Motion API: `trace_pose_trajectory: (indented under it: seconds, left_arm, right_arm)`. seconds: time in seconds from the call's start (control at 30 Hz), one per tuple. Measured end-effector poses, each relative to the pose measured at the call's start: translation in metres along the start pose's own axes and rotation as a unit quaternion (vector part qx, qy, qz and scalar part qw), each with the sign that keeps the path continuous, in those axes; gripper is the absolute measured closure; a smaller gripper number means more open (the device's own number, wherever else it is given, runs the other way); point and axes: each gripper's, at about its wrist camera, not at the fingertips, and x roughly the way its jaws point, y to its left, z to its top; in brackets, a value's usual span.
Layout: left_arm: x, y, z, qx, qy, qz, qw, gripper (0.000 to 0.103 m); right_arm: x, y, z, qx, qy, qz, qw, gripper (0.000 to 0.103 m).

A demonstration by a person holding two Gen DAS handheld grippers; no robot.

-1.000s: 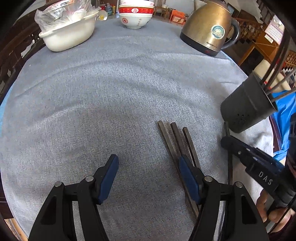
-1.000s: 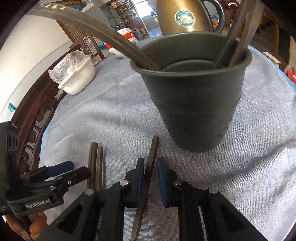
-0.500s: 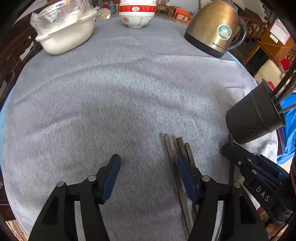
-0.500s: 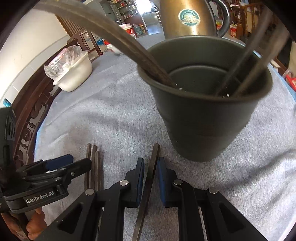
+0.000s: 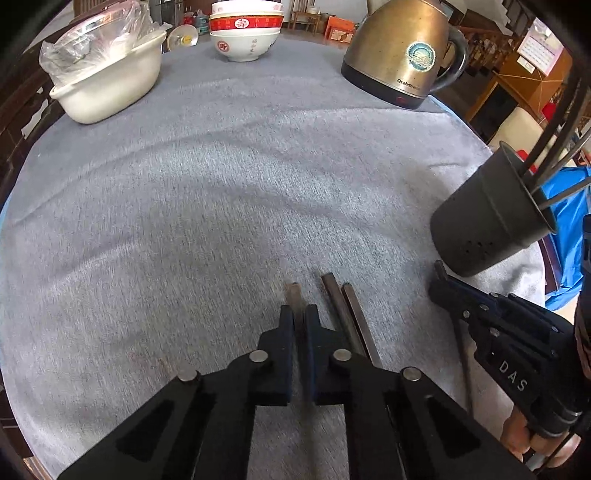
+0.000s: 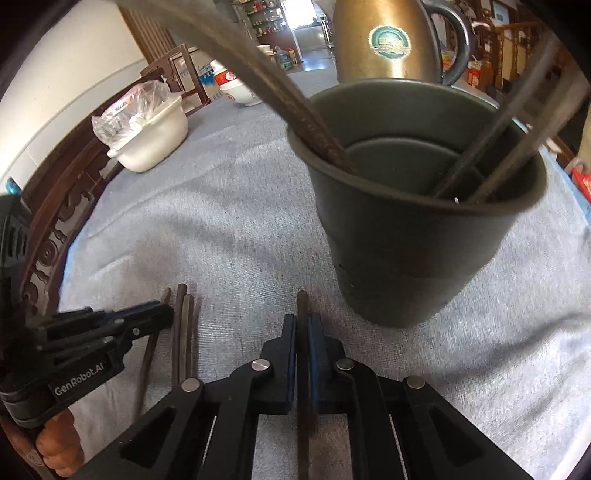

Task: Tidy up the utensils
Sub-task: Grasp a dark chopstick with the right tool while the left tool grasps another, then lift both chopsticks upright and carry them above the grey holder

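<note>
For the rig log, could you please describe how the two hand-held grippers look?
Both are matte black plastic linkages with silver pivot pins and blue finger pads. The left hand-held gripper reads "GenRobot.AI"; the right hand-held gripper reads "DAS".

Daylight is falling across a round table (image 5: 221, 177) draped in grey cloth, while a white wall (image 6: 70, 62) and carved dark wooden furniture (image 6: 55, 221) are flanking it — cluttered shelves (image 6: 266, 18) standing beyond.

Four dark chopsticks (image 5: 345, 314) lie flat on cloth; several more, apparently five, stand tilted in the dark holder (image 6: 424, 236).
</note>
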Motion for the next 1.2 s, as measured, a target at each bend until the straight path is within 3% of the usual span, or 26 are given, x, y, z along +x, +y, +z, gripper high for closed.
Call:
trace_pose_trajectory:
  seconds: [0.13, 0.33, 0.63, 1.0, 1.2]
  left_arm:
    - [-0.02, -0.003, -0.004, 0.001, -0.028, -0.001, 0.9996, 0.097]
    - [-0.065, -0.005, -0.002, -0.006, -0.081, -0.008, 0.9967, 0.097]
    - [-0.147, -0.032, -0.012, 0.016, -0.173, 0.0, 0.9849, 0.097]
    - [-0.203, -0.077, -0.036, 0.062, -0.228, 0.045, 0.9708, 0.097]
    - [-0.222, -0.089, -0.046, 0.074, -0.241, 0.048, 0.9664, 0.097]
  right_arm:
    - [-0.014, -0.004, -0.003, 0.014, -0.018, 0.024, 0.999, 0.096]
    - [-0.059, 0.001, -0.006, 0.001, -0.08, 0.059, 0.995, 0.096]
    - [-0.133, 0.013, -0.015, -0.014, -0.166, 0.098, 0.981, 0.096]
    - [-0.203, 0.016, -0.032, -0.014, -0.238, 0.106, 0.965, 0.096]
    - [-0.226, 0.017, -0.037, -0.013, -0.26, 0.107, 0.96, 0.096]
